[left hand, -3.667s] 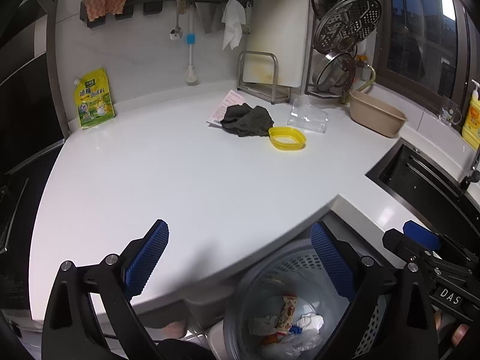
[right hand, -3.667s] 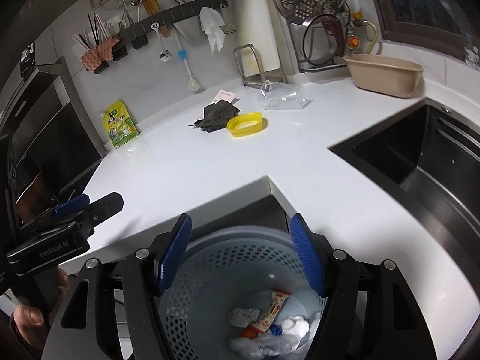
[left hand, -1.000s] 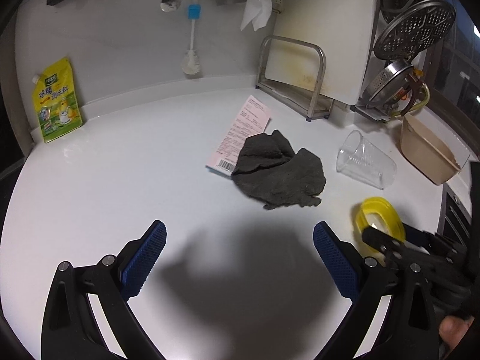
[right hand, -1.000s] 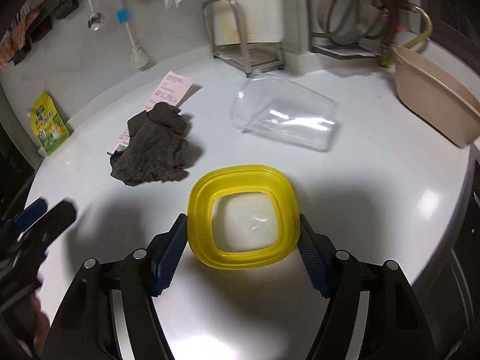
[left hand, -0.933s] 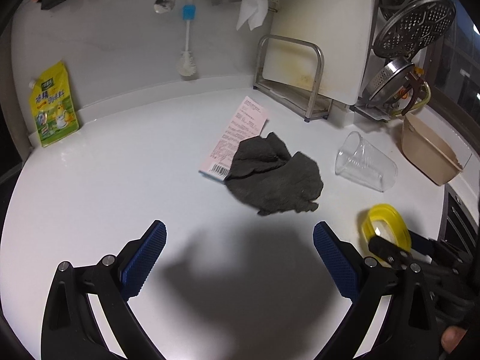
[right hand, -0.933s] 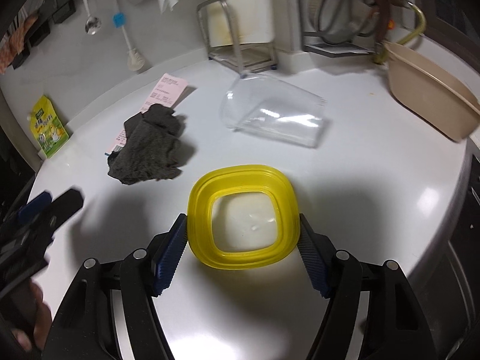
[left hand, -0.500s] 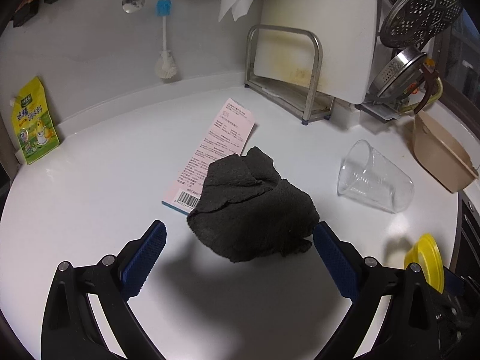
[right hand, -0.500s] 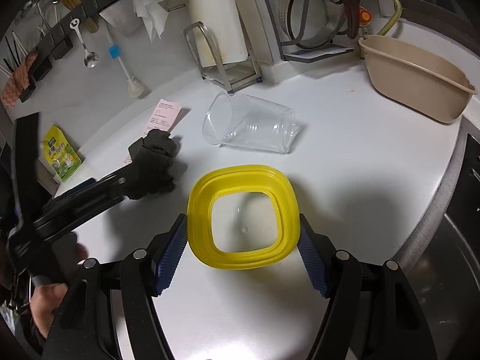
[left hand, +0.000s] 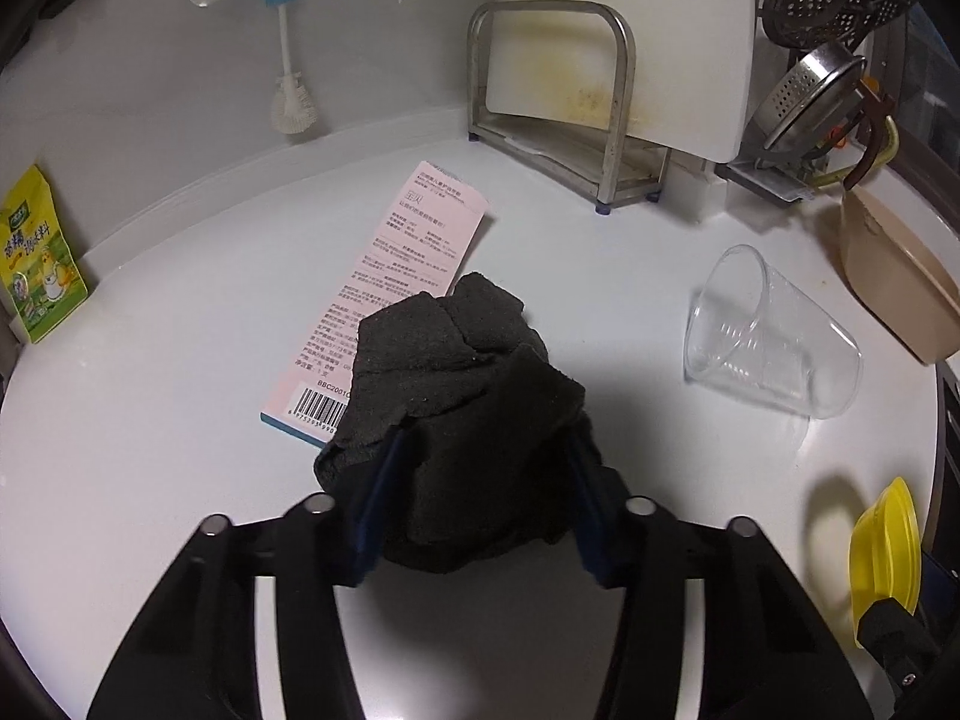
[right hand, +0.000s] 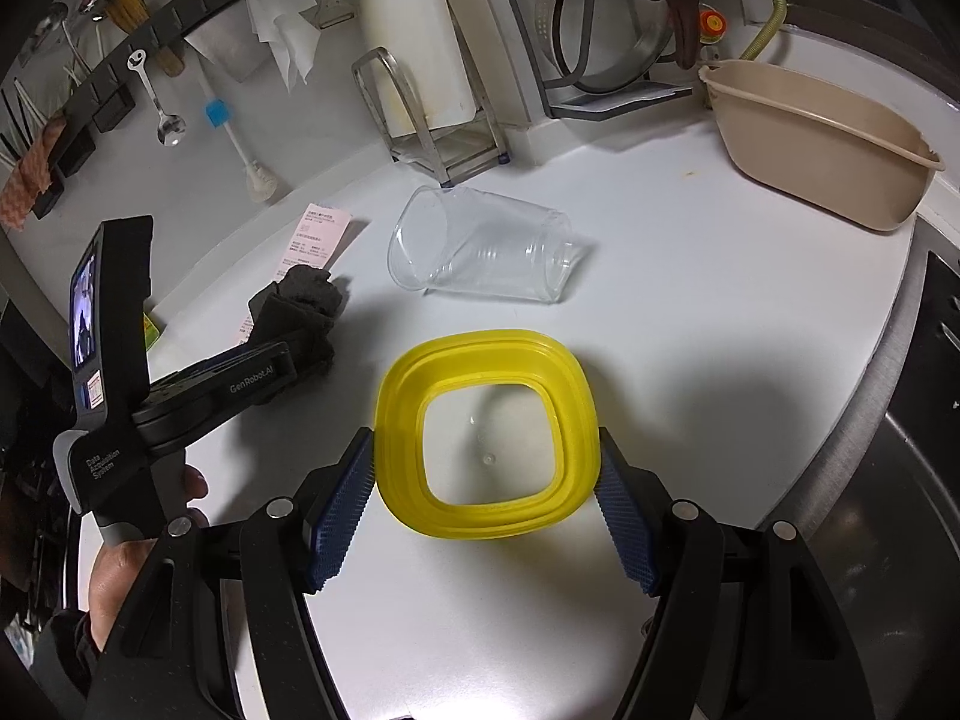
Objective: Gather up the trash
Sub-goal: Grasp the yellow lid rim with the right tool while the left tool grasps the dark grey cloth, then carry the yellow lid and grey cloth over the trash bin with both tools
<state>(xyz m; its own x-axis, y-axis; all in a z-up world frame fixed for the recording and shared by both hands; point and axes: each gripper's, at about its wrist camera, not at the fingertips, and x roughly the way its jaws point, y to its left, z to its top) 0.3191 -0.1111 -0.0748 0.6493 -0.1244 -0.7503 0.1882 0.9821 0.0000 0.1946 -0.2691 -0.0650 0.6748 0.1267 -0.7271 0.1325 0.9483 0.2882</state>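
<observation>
Pretty clearly a home kitchen. White countertop point(right hand: 690, 300) with a cutting board rack point(left hand: 552, 108) at its back edge, spoon point(right hand: 162, 114) and dish brush point(left hand: 288, 60) hanging on the wall. Sink point(right hand: 900, 480) at the right edge

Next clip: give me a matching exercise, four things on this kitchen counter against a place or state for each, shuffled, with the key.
Things:
1. dark rag
2. yellow lid
3. clear plastic cup
4. pink paper slip

States:
A. lying on its side, untouched
B. flat on the counter, partly under the rag
C. pinched between the jaws of the left gripper
D. held between the jaws of the right gripper

Pairs: 1-C, 2-D, 3-A, 4-B
</observation>
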